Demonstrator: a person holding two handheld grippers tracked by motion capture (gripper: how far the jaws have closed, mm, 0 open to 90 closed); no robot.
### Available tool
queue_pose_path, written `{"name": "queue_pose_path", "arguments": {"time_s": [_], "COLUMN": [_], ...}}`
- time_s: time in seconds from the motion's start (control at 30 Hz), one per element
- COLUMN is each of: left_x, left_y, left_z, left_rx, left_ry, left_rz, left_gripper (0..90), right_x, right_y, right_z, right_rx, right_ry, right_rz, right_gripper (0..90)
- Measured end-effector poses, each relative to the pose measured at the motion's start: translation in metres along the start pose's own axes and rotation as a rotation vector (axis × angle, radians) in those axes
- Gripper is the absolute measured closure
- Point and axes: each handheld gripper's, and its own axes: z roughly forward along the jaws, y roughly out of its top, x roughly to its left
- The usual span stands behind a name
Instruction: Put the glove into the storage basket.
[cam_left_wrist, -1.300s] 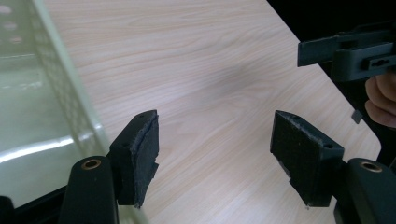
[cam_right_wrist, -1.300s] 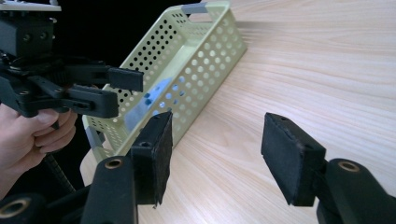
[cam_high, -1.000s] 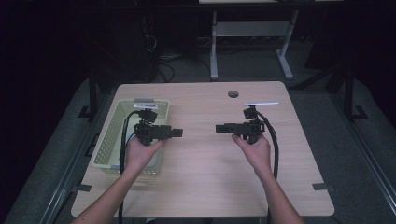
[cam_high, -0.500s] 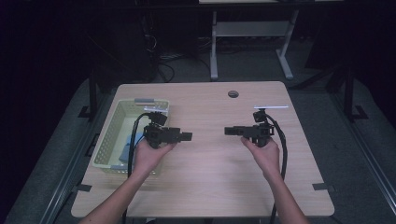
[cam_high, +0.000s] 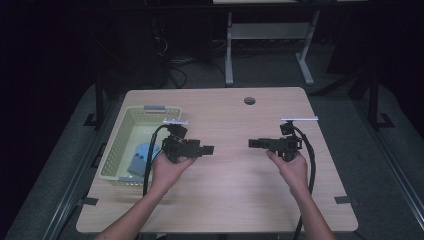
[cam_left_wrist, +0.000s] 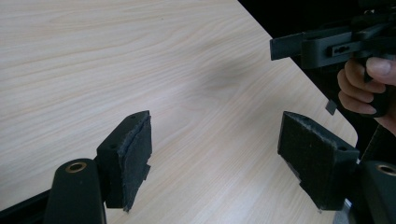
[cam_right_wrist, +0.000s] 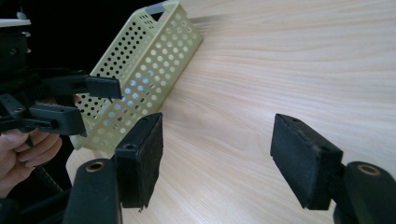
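both tongs (cam_high: 210, 149) (cam_high: 252, 143) wider apart, nothing between

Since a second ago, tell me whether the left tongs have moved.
Yes. The left tongs have slid away from the basket toward the table's middle, their jaws just opening further with nothing between them.

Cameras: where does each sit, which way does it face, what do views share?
High view: above the near edge, facing forward-down on table; forearms, left gripper, right gripper.
Left gripper view: looks between its open jaws across the table at the right gripper.
Right gripper view: looks toward basket and left gripper.
Shared: both grippers, table.
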Motion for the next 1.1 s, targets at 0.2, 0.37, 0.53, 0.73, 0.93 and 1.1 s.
{"name": "queue_pose_path", "arguments": {"time_s": [0.2, 0.37, 0.53, 0.73, 0.93, 1.1], "left_x": [-0.004, -0.009, -0.013, -0.016, -0.020, -0.024], "left_y": [-0.004, -0.008, -0.013, -0.017, -0.022, -0.027], "left_z": [0.009, 0.014, 0.020, 0.026, 0.033, 0.037], "left_rx": [0.014, 0.022, 0.027, 0.030, 0.041, 0.045], "left_ry": [-0.012, -0.011, -0.019, -0.024, -0.046, -0.059], "left_rz": [-0.001, 0.014, 0.020, 0.027, 0.031, 0.044], "left_gripper": [24.6, 23.8, 22.8, 22.6, 22.5, 22.4], "right_x": [-0.006, -0.012, -0.019, -0.025, -0.034, -0.040], "right_y": [-0.004, -0.008, -0.013, -0.016, -0.022, -0.028], "right_z": [-0.009, -0.014, -0.019, -0.025, -0.032, -0.034], "right_rx": [-0.014, -0.018, -0.014, -0.021, -0.024, -0.019], "right_ry": [-0.012, -0.023, -0.036, -0.046, -0.058, -0.065], "right_rz": [0.010, 0.022, 0.028, 0.029, 0.040, 0.051], "right_gripper": [33.2, 32.7, 31.6, 31.2, 30.5, 29.9]}}
